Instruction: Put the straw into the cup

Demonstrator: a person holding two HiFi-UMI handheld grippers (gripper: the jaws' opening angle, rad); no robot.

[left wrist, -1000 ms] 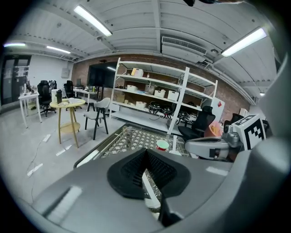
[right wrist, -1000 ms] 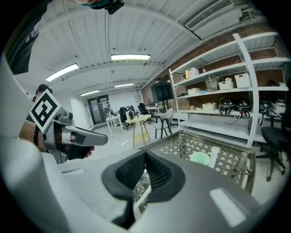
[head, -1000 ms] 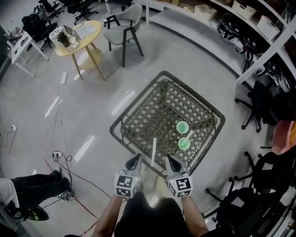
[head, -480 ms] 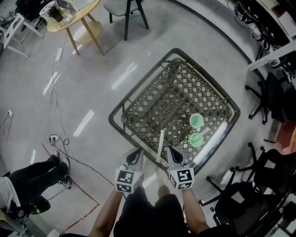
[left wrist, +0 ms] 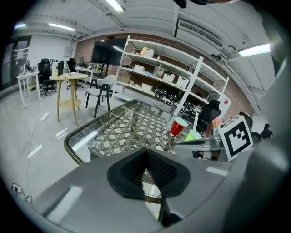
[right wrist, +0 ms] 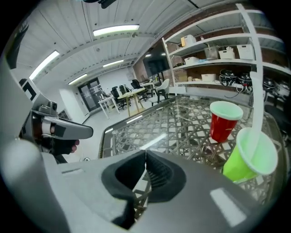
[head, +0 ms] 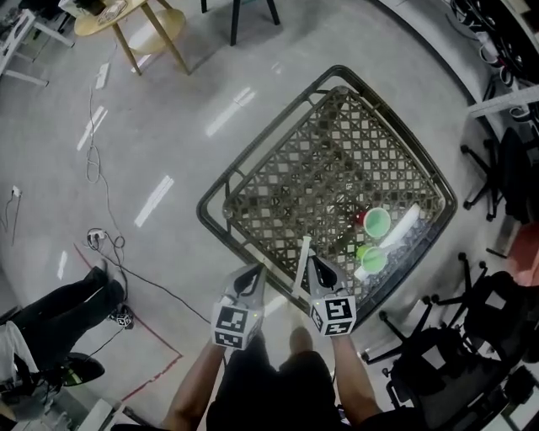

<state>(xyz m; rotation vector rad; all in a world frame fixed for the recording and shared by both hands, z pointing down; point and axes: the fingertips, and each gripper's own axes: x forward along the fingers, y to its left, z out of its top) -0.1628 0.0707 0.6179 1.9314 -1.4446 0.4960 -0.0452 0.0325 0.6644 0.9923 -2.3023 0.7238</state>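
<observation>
1. Worktop of dark woven lattice in a rounded dark frame (head: 320, 160) fills the middle of your head view, one corner pointing toward 12 o'clock.
2. Your thin white plastic straw (head: 301, 263) lies flat on that worktop near its 6 o'clock edge. It runs roughly from 6 toward 12 o'clock and is outside both cups.
3. A lime-green plastic cup (head: 370, 257) stands upright at about 3 o'clock from the straw, well apart from it. A red plastic cup with a pale green inside (head: 376, 221) stands upright just beside it, at its 12 o'clock.
4. Your left tool (head: 253, 274) sits at 9 o'clock from the straw. In the left gripper view its black pads (left wrist: 146, 152) meet with nothing between them.
5. Your right tool (head: 316, 265) sits just at 3 o'clock from the straw; you cannot tell from above whether it touches. In the right gripper view its pads (right wrist: 145, 154) are pressed together on nothing. The straw (right wrist: 152, 142) shows beyond them as a pale strip on the lattice.
6. From the right gripper view, the red cup (right wrist: 225, 120) stands at 2 o'clock and the green cup (right wrist: 248, 159) at 3 o'clock.
7. Past the worktop, at 11 o'clock in your head view, a round yellow wooden side table (head: 109, 13) stands on the grey floor.
</observation>
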